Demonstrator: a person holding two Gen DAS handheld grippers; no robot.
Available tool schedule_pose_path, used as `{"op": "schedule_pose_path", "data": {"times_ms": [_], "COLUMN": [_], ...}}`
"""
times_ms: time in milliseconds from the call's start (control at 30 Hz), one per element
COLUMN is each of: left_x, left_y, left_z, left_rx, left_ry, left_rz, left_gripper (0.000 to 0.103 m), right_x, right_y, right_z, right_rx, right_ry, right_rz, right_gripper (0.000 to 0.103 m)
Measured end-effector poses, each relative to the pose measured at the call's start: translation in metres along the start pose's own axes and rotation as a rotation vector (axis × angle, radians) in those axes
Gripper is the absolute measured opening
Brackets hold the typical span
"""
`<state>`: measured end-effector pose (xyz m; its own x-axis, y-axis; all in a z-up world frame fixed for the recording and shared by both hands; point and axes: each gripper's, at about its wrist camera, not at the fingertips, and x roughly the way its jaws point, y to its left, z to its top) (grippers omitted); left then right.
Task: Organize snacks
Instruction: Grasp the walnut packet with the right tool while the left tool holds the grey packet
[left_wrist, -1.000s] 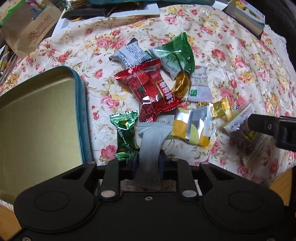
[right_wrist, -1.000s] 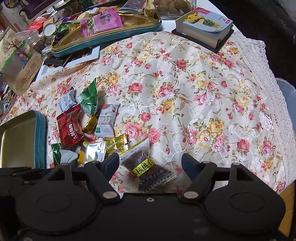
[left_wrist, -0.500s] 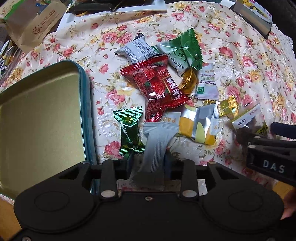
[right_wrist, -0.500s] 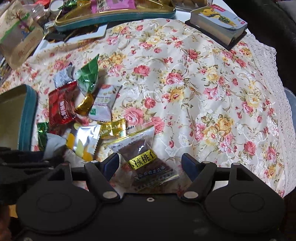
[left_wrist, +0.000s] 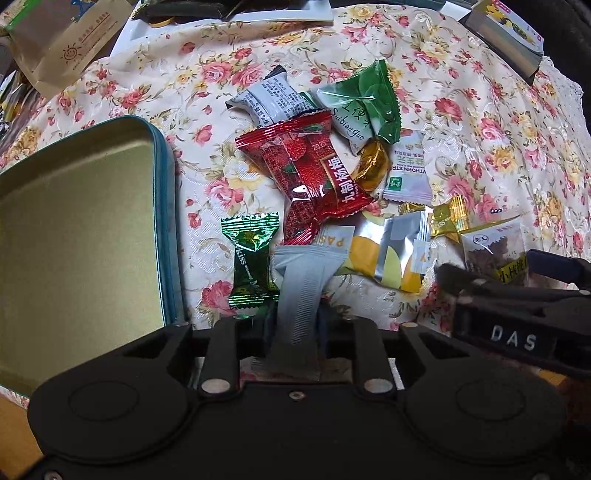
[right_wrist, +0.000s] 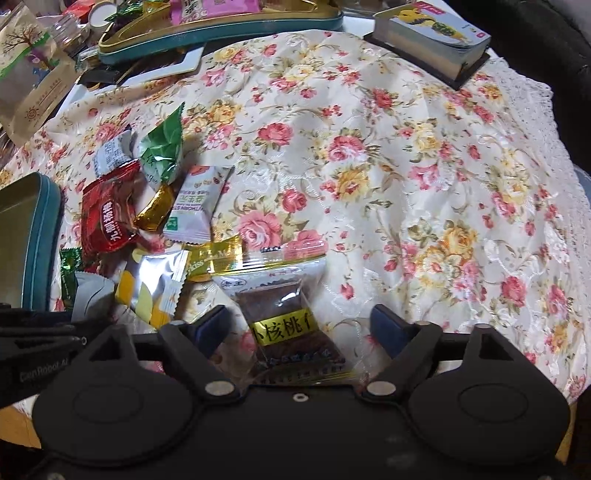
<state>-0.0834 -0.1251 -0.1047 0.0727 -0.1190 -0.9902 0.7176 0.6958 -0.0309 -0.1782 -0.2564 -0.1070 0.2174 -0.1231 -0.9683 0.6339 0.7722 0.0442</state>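
Observation:
A pile of wrapped snacks lies on the floral cloth: a red packet (left_wrist: 314, 177), a green candy (left_wrist: 251, 258), a silver-and-yellow packet (left_wrist: 388, 254) and others. My left gripper (left_wrist: 295, 321) points straight down, its jaws closing on a grey packet (left_wrist: 299, 291) that the pads pinch. An open gold-lined tin (left_wrist: 74, 221) sits just left of it. My right gripper (right_wrist: 299, 325) straddles a clear walnut packet (right_wrist: 284, 306) with a gold label. Its jaws are opening, and the fingers (right_wrist: 214, 321) stand apart from the wrapper.
A boxed card deck (right_wrist: 432, 33) sits at the far right corner. A teal tray (right_wrist: 221, 22) with more snacks and a paper bag (right_wrist: 33, 85) crowd the far left. The cloth's lace edge (right_wrist: 535, 110) runs down the right; bare cloth lies right of the pile.
My right gripper has sunk over the walnut packet and spread its fingers a little wider, coming into the left wrist view. The left gripper still grips the grey packet.

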Motion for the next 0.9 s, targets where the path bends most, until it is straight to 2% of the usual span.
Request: {"op": "schedule_pose_path", "data": {"times_ms": [200, 433, 567, 700, 900], "left_x": [0.002, 0.001, 0.001, 0.0, 0.001], "left_y": [0.001, 0.001, -0.002, -0.002, -0.001], "left_z": [0.001, 0.0, 0.0, 0.0, 0.001], "left_rx": [0.006, 0.005, 0.009, 0.009, 0.01], "left_ry": [-0.002, 0.0, -0.001, 0.0, 0.001], "left_rz": [0.006, 0.006, 0.015, 0.012, 0.009], "left_gripper": [0.03, 0.031, 0.031, 0.031, 0.031], "right_x": [0.008, 0.006, 0.006, 0.007, 0.006], "right_y": [0.015, 0.011, 0.016, 0.019, 0.021], "right_z": [-0.002, -0.004, -0.003, -0.002, -0.006], "right_rx": [-0.123, -0.043, -0.044, 0.011, 0.033], "right_ry": [0.031, -0.019, -0.024, -0.025, -0.061], "right_rz": [-0.037, -0.044, -0.089, -0.104, -0.097], "right_gripper": [0.103, 0.103, 0.103, 0.103, 0.103]}}
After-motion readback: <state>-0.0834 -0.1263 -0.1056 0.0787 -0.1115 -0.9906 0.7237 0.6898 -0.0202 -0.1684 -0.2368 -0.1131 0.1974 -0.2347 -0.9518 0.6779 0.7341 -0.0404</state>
